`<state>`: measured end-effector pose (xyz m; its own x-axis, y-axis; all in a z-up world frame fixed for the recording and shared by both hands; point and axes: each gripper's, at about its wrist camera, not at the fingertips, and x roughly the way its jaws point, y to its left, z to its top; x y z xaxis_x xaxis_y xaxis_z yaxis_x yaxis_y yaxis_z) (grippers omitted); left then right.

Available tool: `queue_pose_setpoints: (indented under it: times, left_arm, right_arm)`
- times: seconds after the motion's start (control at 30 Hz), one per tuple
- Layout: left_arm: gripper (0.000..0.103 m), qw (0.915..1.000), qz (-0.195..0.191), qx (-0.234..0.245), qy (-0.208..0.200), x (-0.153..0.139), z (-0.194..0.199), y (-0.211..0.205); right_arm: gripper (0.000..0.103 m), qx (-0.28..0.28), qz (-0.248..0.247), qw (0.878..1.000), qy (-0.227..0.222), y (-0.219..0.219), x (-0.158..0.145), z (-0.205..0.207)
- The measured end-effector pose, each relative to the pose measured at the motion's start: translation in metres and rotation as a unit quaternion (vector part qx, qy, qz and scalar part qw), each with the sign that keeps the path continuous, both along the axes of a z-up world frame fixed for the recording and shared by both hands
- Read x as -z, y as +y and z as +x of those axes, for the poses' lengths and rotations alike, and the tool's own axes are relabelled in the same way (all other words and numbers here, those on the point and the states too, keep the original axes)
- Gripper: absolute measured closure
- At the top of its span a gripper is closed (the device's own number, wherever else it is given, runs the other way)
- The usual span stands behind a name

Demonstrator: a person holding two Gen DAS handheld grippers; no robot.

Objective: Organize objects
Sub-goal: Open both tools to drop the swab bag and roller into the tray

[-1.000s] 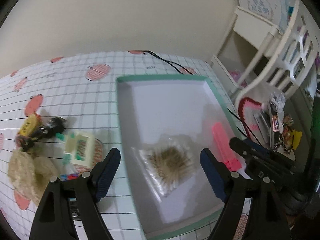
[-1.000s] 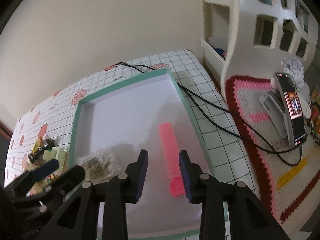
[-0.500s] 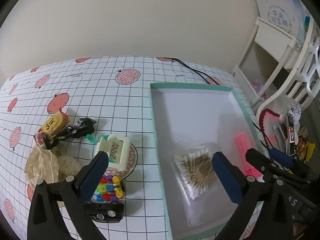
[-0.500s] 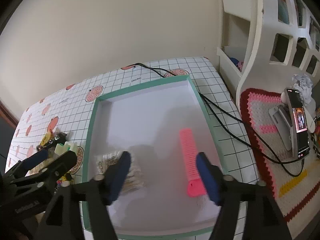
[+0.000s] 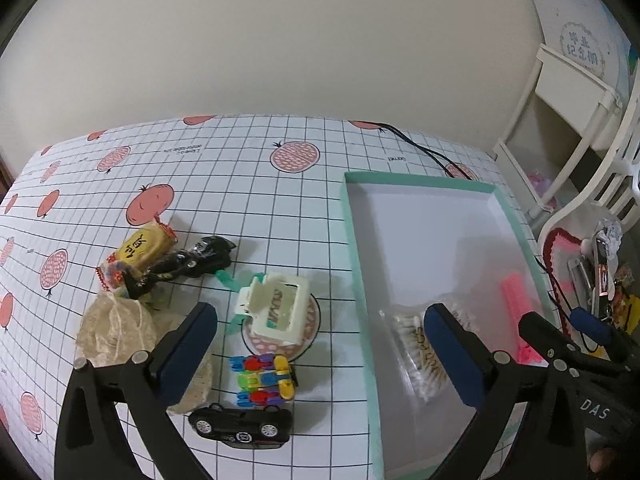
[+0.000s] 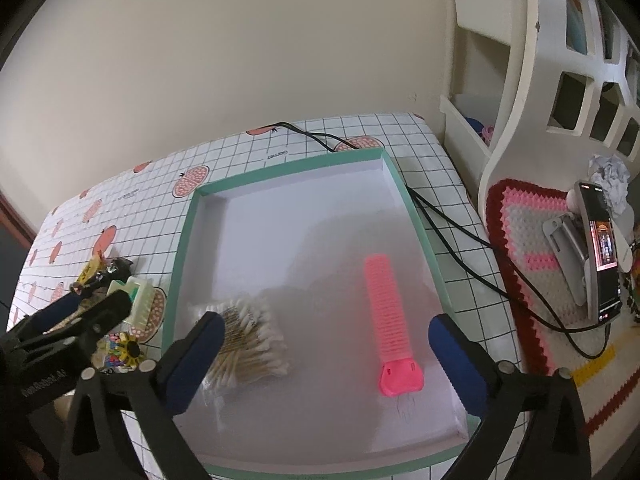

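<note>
A green-rimmed white tray (image 5: pixel 356 240) (image 6: pixel 184 240) holds a bag of cotton swabs (image 5: pixel 416 344) (image 6: pixel 248 344) and a pink ribbed stick (image 6: pixel 386 308) (image 5: pixel 516 300). My right gripper (image 6: pixel 326 324) hovers over the tray with its jaws opening; the pink stick lies below between them, untouched. My left gripper (image 5: pixel 320 320) is open and empty over the tray's left rim. Left of the tray on the cloth lie a cream hair clip (image 5: pixel 276 308), a colourful block toy (image 5: pixel 262 376), a black toy car (image 5: pixel 242 426), a second black toy (image 5: pixel 192 260), a yellow packet (image 5: pixel 142 246) and a beige mesh bag (image 5: pixel 116 332).
A black cable (image 6: pixel 440 220) runs off the table's right edge past the tray. Right of the table stand a white shelf unit (image 6: pixel 520 100) and a crocheted mat (image 6: pixel 532 248) with a phone on a stand (image 6: pixel 600 248). A plain wall backs the table.
My left gripper swung left from over the swab bag towards the toys and widened. My right jaws spread wide from close around the pink stick, which lies free in the tray.
</note>
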<state>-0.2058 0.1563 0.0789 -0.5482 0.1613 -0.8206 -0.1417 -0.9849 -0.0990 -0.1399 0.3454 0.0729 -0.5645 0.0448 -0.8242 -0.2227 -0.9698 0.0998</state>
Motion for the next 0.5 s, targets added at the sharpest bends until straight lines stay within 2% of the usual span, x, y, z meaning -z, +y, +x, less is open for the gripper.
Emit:
queue_pose_setpoints:
  times: [0.2,0.33,0.5]
  left_arm:
    - [0.0,0.9999,0.011,-0.004,0.007,-0.006,0.001,-0.012]
    - [0.0,0.9994,0.022,-0.017,0.022,-0.015,0.002,-0.026]
    - [0.0,0.9976,0.028,-0.042,0.047,-0.028,0.003,-0.053]
  right_arm:
    - [0.0,0.001,0.003,1.0,-0.003,-0.002,0.001,-0.001]
    - [0.0,-0.006,-0.02,1.0,0.014,-0.006,-0.008,-0.001]
    - [0.0,-0.01,-0.025,0.998,0.051,-0.017,-0.026,0.002]
